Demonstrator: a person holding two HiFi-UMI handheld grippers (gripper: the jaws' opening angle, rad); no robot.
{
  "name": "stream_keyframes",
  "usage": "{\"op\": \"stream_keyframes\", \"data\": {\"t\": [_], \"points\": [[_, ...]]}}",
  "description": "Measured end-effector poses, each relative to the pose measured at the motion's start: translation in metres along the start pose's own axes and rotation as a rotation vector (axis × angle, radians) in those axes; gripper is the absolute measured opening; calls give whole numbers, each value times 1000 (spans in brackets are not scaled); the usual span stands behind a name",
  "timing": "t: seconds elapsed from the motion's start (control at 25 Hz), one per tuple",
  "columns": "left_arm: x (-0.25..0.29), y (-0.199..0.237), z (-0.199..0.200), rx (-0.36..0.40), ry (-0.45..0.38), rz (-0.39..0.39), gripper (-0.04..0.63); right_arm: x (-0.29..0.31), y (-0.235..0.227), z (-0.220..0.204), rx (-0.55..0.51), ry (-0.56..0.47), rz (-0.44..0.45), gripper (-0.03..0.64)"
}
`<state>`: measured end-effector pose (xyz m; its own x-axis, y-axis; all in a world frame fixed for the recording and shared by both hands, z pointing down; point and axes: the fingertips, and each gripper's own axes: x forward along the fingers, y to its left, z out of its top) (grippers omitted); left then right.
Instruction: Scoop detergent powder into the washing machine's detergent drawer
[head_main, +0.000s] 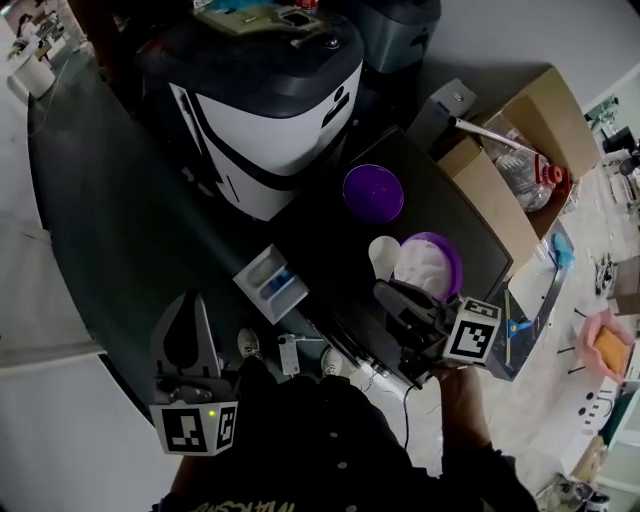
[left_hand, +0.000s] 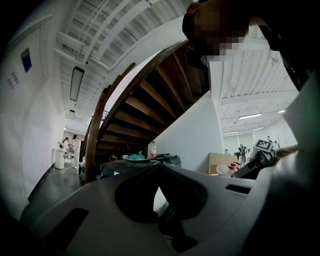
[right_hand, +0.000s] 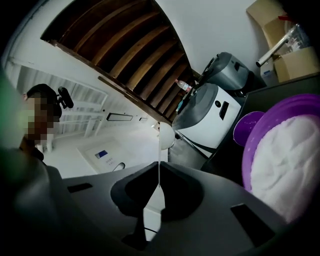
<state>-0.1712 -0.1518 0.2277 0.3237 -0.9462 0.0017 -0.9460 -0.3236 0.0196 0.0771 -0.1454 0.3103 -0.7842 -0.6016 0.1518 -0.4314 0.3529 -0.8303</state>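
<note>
A white and blue detergent drawer (head_main: 272, 283) lies on the dark table (head_main: 120, 230), in front of the white and grey washing machine (head_main: 270, 110). To its right stands a purple bowl (head_main: 447, 258) holding white powder (right_hand: 290, 165). My right gripper (head_main: 388, 290) (right_hand: 159, 166) is shut on the thin handle of a white spoon (head_main: 384, 254) (right_hand: 165, 134). The spoon's head sits at the bowl's left rim. My left gripper (head_main: 193, 298) (left_hand: 159, 167) is shut with nothing in it, held low at the table's near left edge, left of the drawer.
A purple lid (head_main: 373, 192) lies between the washing machine and the bowl. An open cardboard box (head_main: 520, 150) with packaged goods stands at the right. A second grey machine (head_main: 400, 30) is at the back. Cables run along the table's near edge (head_main: 350, 355).
</note>
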Motion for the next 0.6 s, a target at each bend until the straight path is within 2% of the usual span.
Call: {"op": "stream_keyframes", "data": {"t": [0.16,0.6], "points": [[-10,18,-5,-32,10,34,14,30,0,-20,-10,69,-3,32],[-35,65,-20,-38,47,98,14,107,-24,-85,9,267,-35,32]]}}
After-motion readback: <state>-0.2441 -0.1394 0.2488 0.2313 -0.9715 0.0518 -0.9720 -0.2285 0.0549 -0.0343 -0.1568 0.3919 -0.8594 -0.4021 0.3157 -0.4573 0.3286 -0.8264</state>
